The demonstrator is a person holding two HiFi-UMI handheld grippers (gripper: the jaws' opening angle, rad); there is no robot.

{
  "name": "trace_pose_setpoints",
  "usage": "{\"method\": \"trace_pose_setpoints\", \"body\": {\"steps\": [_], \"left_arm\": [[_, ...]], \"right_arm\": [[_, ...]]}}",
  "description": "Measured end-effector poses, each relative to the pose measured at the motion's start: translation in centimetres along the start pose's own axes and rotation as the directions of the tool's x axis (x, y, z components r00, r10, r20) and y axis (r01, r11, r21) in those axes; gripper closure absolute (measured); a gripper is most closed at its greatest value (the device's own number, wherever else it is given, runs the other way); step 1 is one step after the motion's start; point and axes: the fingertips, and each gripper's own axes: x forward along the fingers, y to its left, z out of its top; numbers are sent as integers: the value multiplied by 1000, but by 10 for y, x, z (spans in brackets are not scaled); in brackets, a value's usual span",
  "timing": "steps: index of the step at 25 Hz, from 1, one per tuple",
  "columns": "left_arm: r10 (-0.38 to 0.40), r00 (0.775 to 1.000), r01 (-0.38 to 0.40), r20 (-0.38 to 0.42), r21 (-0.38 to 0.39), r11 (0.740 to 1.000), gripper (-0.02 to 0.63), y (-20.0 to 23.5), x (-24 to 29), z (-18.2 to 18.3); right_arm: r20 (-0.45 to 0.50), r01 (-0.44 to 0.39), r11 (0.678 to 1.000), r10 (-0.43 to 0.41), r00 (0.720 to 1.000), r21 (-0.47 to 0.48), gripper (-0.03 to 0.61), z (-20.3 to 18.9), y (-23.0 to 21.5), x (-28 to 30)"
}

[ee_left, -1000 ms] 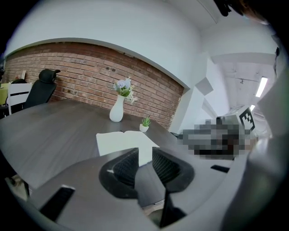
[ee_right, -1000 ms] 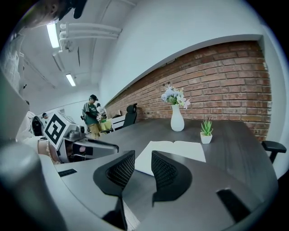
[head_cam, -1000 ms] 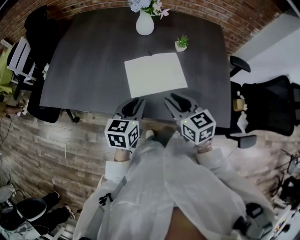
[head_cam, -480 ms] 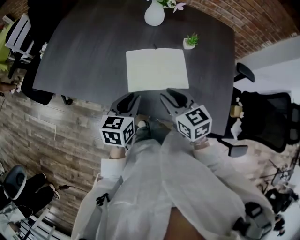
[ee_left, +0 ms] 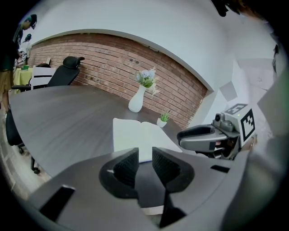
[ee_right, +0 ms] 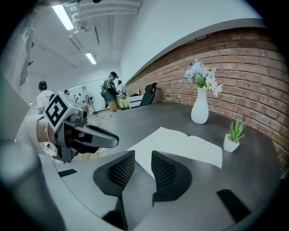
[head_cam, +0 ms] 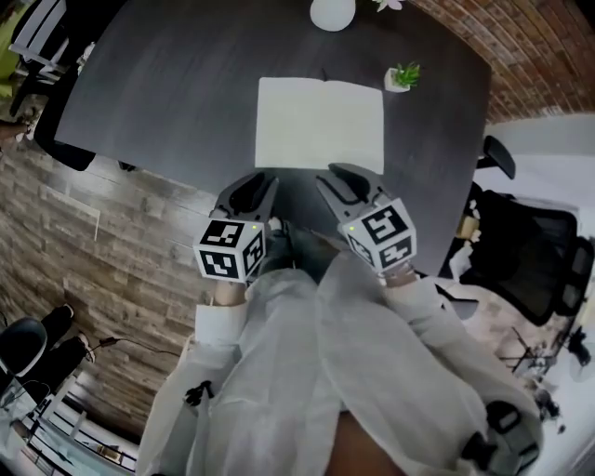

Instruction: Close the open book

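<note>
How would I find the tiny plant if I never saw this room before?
Look at the big dark table beside the brick wall, where an open book lies. The tiny plant stands just past the book's far right corner. It is short, with spiky green leaves in a little white pot, unlike the tall white vase of flowers.

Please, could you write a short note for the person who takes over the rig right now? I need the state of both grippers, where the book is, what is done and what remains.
Left gripper: jaws apart, nothing between them.
Right gripper: jaws apart, also empty.
Both hover at the near edge of the table, short of the book, touching nothing.
Book: lies open and flat on the table, pages up. A white vase and a small potted plant stand beyond it.
Done: nothing on the book yet.
Left: probably reach one outer edge, lift that half and fold it over the other.
</note>
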Motion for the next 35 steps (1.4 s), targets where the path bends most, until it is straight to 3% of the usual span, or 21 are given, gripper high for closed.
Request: {"method": "trace_pose_setpoints", "body": {"steps": [9, 16, 22, 30, 35], "left_arm": [[-23, 999, 23, -41, 0, 1000, 525, -6, 15, -14], [-36, 997, 35, -67, -21, 999, 525, -7, 24, -25], [-28, 998, 25, -64, -47, 999, 525, 0, 29, -24], [-21, 999, 15, -45, -119, 993, 525, 6, 24, -25], [-9, 999, 4, -41, -128, 992, 525, 9, 22, -26]], "right_arm": [[-157, -119, 986, 100, 983, -117, 486, -20, 15, 34], [-246, -154, 959, 95, 965, -236, 486, -33, 14, 54], [-325, -157, 874, -1, 946, -460, 482, -47, 2, 71], [-382, -222, 753, -42, 923, -620, 456, -57, 1, 79], [-362, -220, 679, -73, 929, -700, 448, -57, 1, 83]]}}
